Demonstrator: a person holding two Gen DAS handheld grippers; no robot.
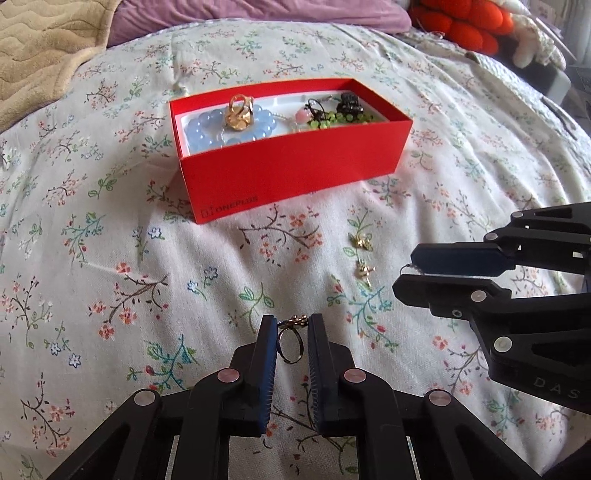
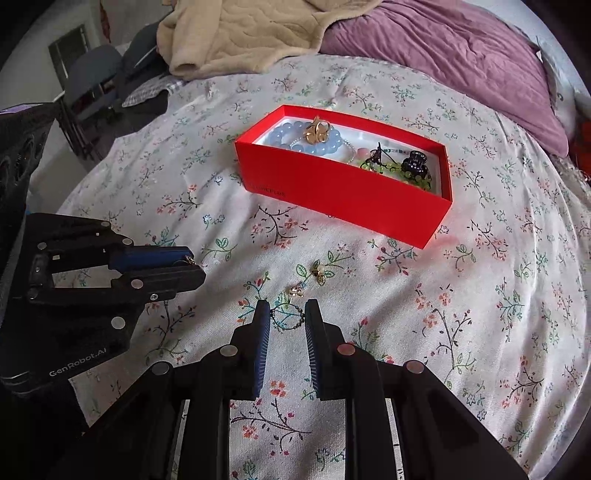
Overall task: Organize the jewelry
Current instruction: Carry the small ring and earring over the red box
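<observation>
Jewelry fills the red box (image 1: 295, 162) at twelve o'clock on the floral bedspread (image 1: 110, 258): a blue bead bracelet (image 1: 207, 129), a gold ring (image 1: 238, 110), green beads (image 1: 332, 120). Two gold earrings (image 1: 362, 258) lie loose between box and grippers. The left gripper (image 1: 291, 332) pinches a silver ring (image 1: 291, 345) (upright, band across the pads). The right gripper (image 2: 286, 314), at three o'clock from it, is nearly closed on a small beaded ring (image 2: 288, 314).

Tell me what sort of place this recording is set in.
Most likely a bedroom: the work surface is a bed with a floral-print cotton sheet, a crumpled purple pillow and a beige quilted fleece blanket at its far end.
</observation>
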